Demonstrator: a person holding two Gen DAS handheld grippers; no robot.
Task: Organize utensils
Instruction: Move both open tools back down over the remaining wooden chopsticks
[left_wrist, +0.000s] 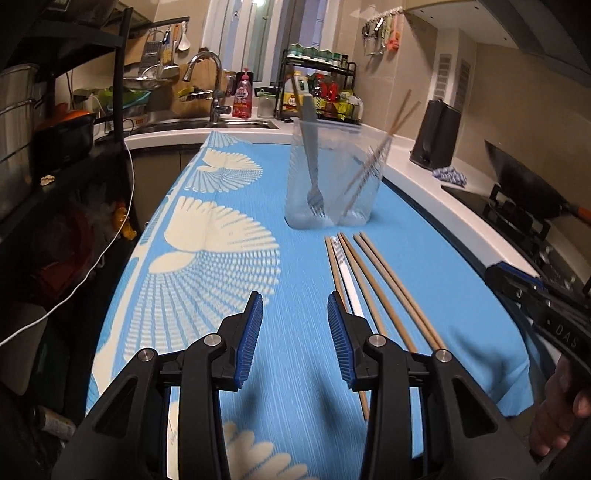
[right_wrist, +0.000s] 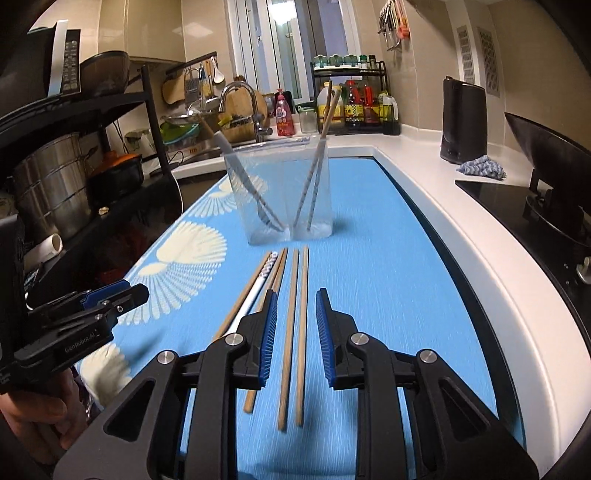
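A clear plastic container (left_wrist: 332, 184) (right_wrist: 284, 192) stands on the blue patterned cloth (left_wrist: 229, 229) (right_wrist: 376, 266). It holds a grey fork (left_wrist: 312, 155) (right_wrist: 251, 188) and two wooden chopsticks (left_wrist: 373, 162) (right_wrist: 317, 162). In front of it lie several wooden chopsticks (left_wrist: 391, 288) (right_wrist: 295, 325) and a white utensil (left_wrist: 347, 273) (right_wrist: 255, 291). My left gripper (left_wrist: 295, 332) is open and empty, just left of the lying utensils. My right gripper (right_wrist: 295, 332) is open, above the cloth, with two chopsticks between its fingers. Each gripper shows at the edge of the other's view (left_wrist: 524, 291) (right_wrist: 107, 299).
A sink with faucet (left_wrist: 214, 88) (right_wrist: 243, 107), a spice rack (left_wrist: 321, 85) (right_wrist: 354, 96), a black kettle (left_wrist: 436, 136) (right_wrist: 461, 122) and a stovetop with a wok (left_wrist: 528, 184) (right_wrist: 546, 166) border the counter. Black shelving with pots (left_wrist: 55, 129) (right_wrist: 74, 166) stands at left.
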